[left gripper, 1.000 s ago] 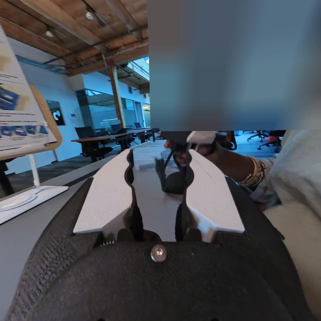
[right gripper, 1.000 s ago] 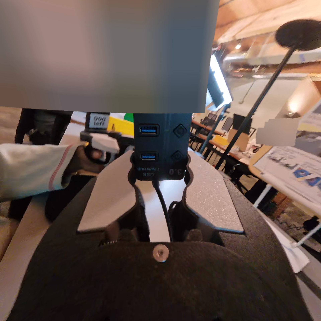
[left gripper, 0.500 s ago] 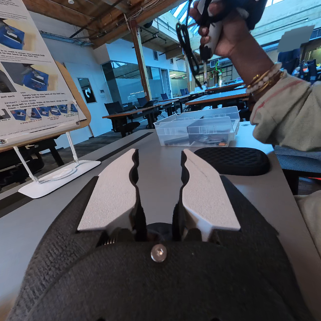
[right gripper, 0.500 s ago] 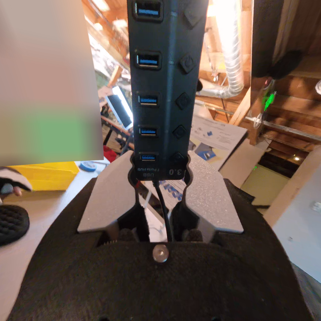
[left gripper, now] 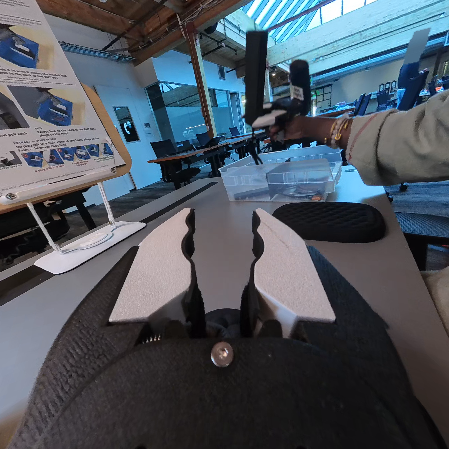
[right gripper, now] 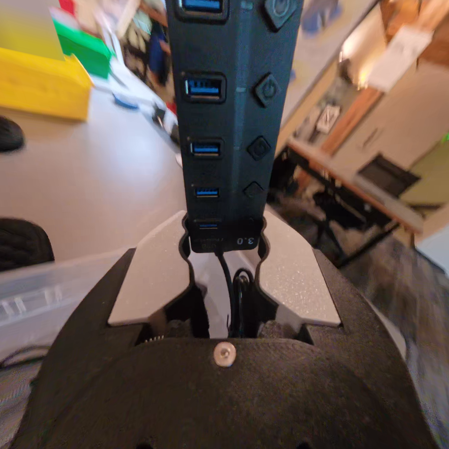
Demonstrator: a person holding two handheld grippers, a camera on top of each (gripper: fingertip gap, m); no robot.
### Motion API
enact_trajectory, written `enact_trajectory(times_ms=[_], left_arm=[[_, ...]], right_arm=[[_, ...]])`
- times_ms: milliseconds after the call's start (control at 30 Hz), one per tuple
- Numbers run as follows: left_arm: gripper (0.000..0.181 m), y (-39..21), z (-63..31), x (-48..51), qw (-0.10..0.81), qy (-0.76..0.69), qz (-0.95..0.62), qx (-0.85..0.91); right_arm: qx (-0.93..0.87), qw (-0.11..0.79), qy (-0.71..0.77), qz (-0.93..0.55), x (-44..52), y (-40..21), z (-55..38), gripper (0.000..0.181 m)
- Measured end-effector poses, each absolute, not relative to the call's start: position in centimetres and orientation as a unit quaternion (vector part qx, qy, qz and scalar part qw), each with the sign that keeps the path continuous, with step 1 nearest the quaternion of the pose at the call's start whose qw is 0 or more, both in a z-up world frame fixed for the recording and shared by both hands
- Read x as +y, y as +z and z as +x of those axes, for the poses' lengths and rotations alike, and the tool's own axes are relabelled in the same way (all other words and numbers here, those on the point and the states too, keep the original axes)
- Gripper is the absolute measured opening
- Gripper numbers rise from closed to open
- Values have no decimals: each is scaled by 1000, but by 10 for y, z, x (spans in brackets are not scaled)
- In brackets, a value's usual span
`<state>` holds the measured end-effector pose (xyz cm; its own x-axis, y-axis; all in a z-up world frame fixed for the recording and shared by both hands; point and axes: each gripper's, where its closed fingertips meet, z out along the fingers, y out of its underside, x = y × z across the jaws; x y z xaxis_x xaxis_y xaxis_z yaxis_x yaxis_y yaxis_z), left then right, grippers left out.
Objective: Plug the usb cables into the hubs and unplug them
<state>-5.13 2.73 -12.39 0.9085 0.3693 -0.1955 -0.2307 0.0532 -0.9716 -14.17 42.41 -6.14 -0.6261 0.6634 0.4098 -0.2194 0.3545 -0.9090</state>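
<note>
My right gripper [right gripper: 223, 230] is shut on the cable end of a long black USB hub [right gripper: 233, 121], which points away from me. Its blue ports are empty. The hub's black cable [right gripper: 226, 274] runs back between the fingers. In the left wrist view the same hub [left gripper: 255, 73] stands upright in the right gripper [left gripper: 264, 119], held in the air above a clear tray [left gripper: 245, 179]. My left gripper [left gripper: 222, 213] is open and empty, low over the grey table [left gripper: 218, 194].
A black padded rest [left gripper: 328, 221] lies right of the left gripper. An instruction board on a white stand [left gripper: 48, 97] is at the left. A yellow bin [right gripper: 41, 85] and a green bin [right gripper: 82, 46] stand far left in the right wrist view. Across from one pair of fingers to the other is roughly 40 cm.
My right gripper has swung the hub from high overhead down to above the clear tray. My left gripper has narrowed a little and tilted down towards the table.
</note>
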Motion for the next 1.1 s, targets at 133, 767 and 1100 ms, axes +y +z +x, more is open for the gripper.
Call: enact_trajectory(times_ms=[133, 767, 1100], left_arm=[[45, -124, -52, 28, 724, 204, -657, -54], [45, -124, -49, 28, 725, 205, -656, -48], [45, -126, -48, 30, 720, 208, -661, -43]], right_arm=[[-756, 376, 479, -239, 446, -103, -145, 54], [-680, 259, 545, -416, 462, -104, -154, 74], [-733, 324, 405, -440, 490, -129, -150, 42]])
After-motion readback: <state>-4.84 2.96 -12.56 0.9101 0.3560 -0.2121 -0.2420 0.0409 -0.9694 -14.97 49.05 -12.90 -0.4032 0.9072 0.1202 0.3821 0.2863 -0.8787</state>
